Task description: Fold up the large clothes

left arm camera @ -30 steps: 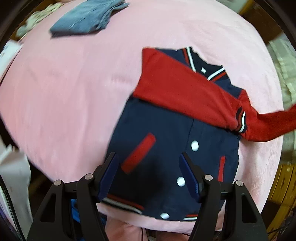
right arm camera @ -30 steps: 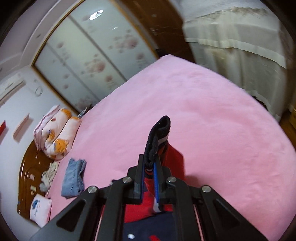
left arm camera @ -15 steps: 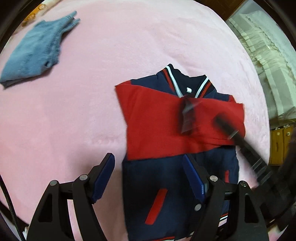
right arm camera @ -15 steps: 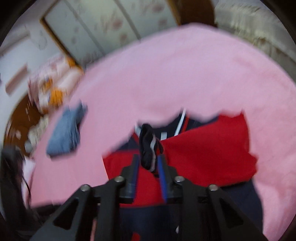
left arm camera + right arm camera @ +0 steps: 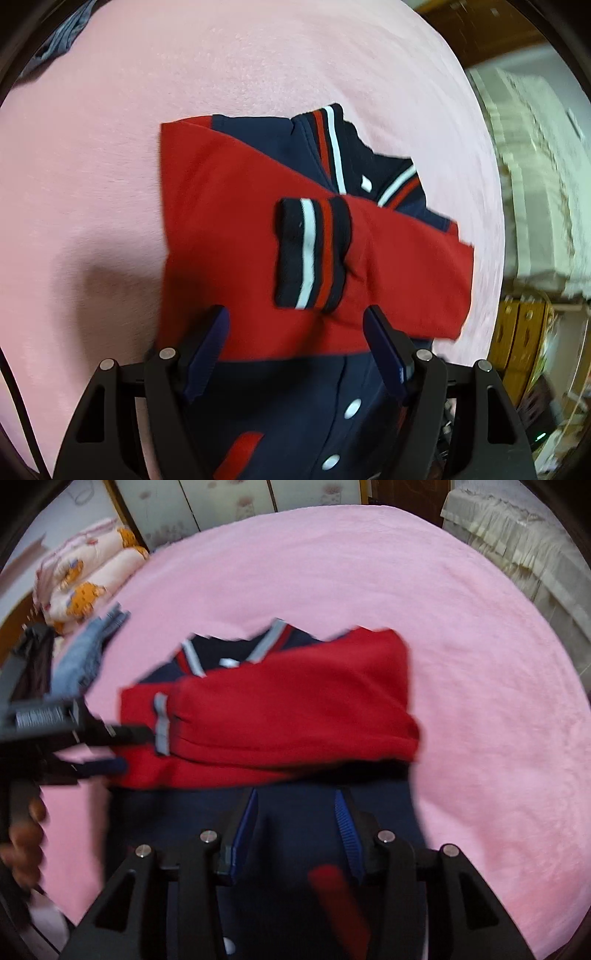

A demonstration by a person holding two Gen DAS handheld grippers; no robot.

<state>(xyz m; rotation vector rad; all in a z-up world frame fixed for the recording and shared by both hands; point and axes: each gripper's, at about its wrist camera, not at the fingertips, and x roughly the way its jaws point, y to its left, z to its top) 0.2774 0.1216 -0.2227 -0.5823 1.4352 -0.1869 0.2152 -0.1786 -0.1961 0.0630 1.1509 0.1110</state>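
Note:
A navy varsity jacket (image 5: 295, 406) with red sleeves lies flat on the pink bed (image 5: 184, 74), collar away from me. Both red sleeves (image 5: 229, 229) are folded across its chest, and a striped cuff (image 5: 310, 254) lies on top. My left gripper (image 5: 295, 332) is open and empty just above the lower edge of the folded sleeves. My right gripper (image 5: 295, 812) is open and empty above the jacket's navy body (image 5: 295, 797), below the red sleeves (image 5: 295, 709). The left gripper (image 5: 118, 749) also shows at the left of the right wrist view, beside the sleeves.
Folded blue jeans (image 5: 85, 657) lie on the bed beyond the jacket's left side, also in the left wrist view (image 5: 62, 40). Printed pillows (image 5: 85, 583) sit at the headboard. A frilled cream cover (image 5: 535, 546) and wooden furniture (image 5: 517, 339) border the bed's right side.
The right gripper carried the second sleeve's cuff across the chest, opened and let it go. Both grippers have moved in closer over the jacket.

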